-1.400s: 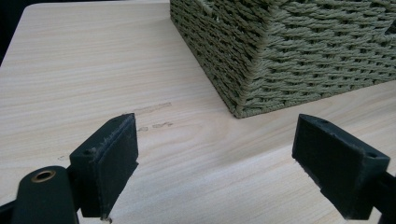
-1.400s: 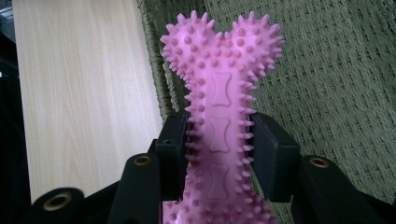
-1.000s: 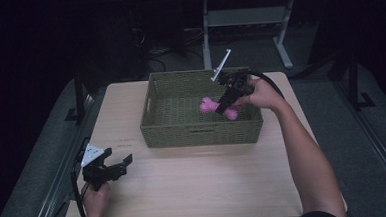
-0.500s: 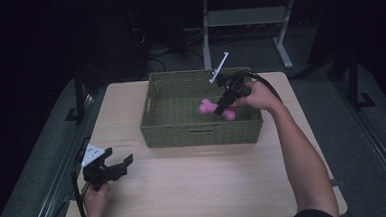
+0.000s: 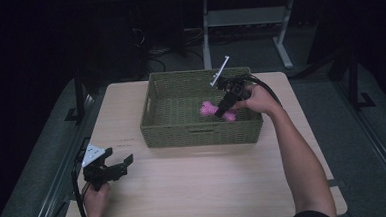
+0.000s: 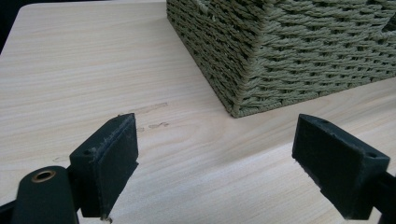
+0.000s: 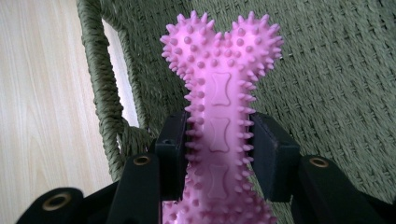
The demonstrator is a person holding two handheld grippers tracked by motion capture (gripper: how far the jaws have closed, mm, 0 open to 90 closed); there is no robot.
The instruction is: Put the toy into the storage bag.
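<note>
We hold a pink spiked bone toy (image 7: 219, 126) over the woven basket (image 5: 154, 123).

Nearest us, our left gripper (image 6: 219, 172) rests low at the table's (image 5: 200, 188) near left corner, jaws spread wide with bare wood between them, just short of the basket's corner. Farther on, our right gripper (image 5: 224, 107) reaches into the basket's right half, both pads clamped on the toy's shaft, its knobbed end pointing away above the basket floor. We can read no writing or brand anywhere.

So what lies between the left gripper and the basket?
Bare table. The high view shows nothing between the left gripper and the basket; the left gripper view agrees.
</note>
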